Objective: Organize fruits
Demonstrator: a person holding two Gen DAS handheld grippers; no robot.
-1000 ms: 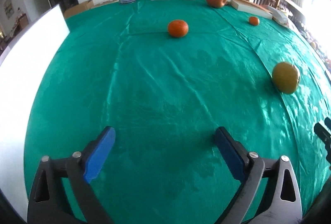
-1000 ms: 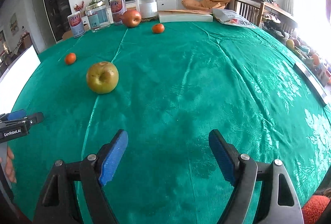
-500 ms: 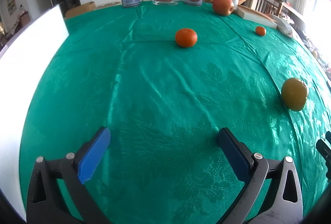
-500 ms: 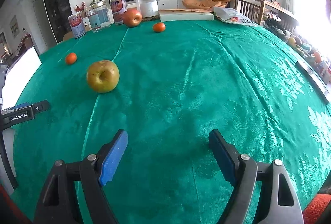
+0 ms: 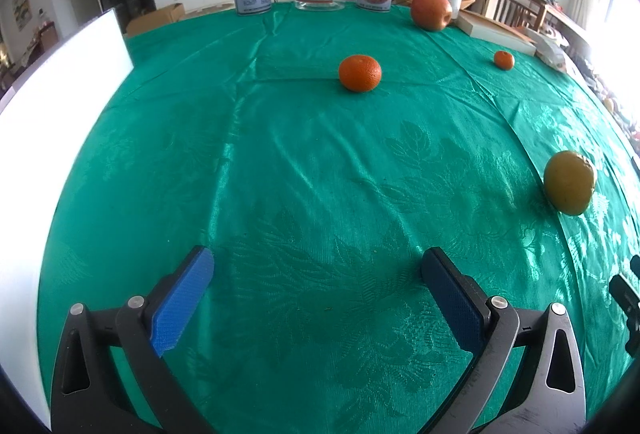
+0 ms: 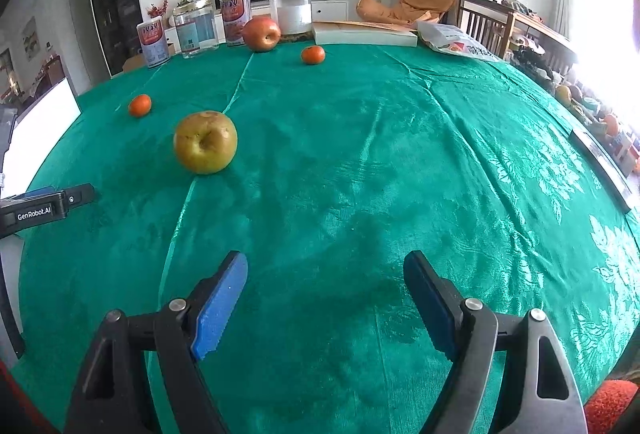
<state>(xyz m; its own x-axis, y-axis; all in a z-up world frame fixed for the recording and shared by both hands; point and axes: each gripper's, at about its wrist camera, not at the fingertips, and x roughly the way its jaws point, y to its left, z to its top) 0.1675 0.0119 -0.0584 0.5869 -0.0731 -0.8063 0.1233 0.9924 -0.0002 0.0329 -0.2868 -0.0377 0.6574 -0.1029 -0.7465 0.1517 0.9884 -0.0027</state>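
Green cloth lay bare under both claws: left gripper and right gripper gaped wide, holding nothing. No fruit was gathered yet; the pear sat nearest, at eleven o'clock from the right claw, tangerine and apple farther; reaching it seemed next

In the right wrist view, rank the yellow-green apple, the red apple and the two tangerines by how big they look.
1. yellow-green apple, largest, though it lies nearest the camera
2. red apple
3. The far tangerine and the left tangerine look alike; no ranking between them.
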